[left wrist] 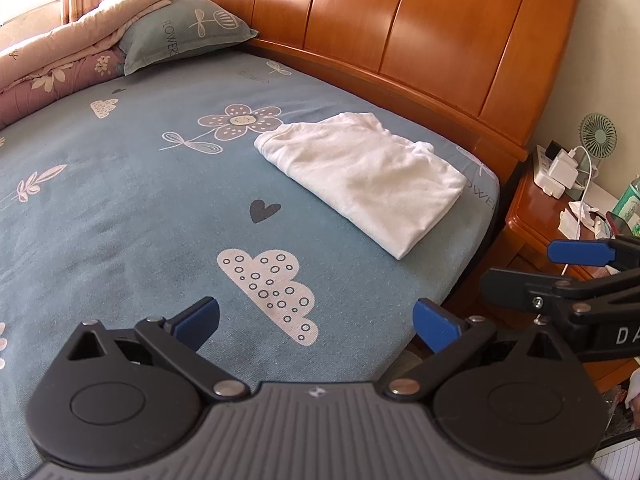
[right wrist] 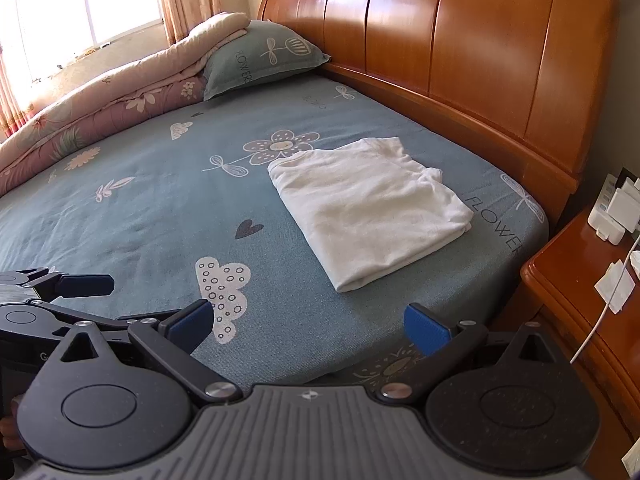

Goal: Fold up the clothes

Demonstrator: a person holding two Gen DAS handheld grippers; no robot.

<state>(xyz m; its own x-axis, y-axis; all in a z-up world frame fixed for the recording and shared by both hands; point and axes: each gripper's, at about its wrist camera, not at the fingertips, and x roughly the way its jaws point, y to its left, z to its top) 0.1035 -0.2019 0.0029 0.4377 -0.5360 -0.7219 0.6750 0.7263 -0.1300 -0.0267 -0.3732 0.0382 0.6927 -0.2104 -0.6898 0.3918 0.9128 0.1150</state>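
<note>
A white garment [left wrist: 362, 176] [right wrist: 368, 210] lies folded into a flat rectangle on the blue patterned bed sheet [left wrist: 140, 208] [right wrist: 152, 208], near the headboard and the bed's right edge. My left gripper [left wrist: 316, 322] hangs open over the sheet's near edge, well short of the garment, nothing between its blue pads. My right gripper [right wrist: 308, 322] is open too, likewise back from the garment and empty. Each gripper shows in the other's view: the right one at the right edge [left wrist: 580, 252], the left one at the left edge [right wrist: 84, 284].
A wooden headboard [left wrist: 400, 28] [right wrist: 460, 40] runs behind the bed. A pillow [left wrist: 180, 32] [right wrist: 260, 56] and a rolled quilt [left wrist: 60, 60] [right wrist: 100, 100] lie at the far left. A wooden nightstand [left wrist: 540, 216] [right wrist: 580, 300] with chargers, cables and a small fan [left wrist: 598, 134] stands right of the bed.
</note>
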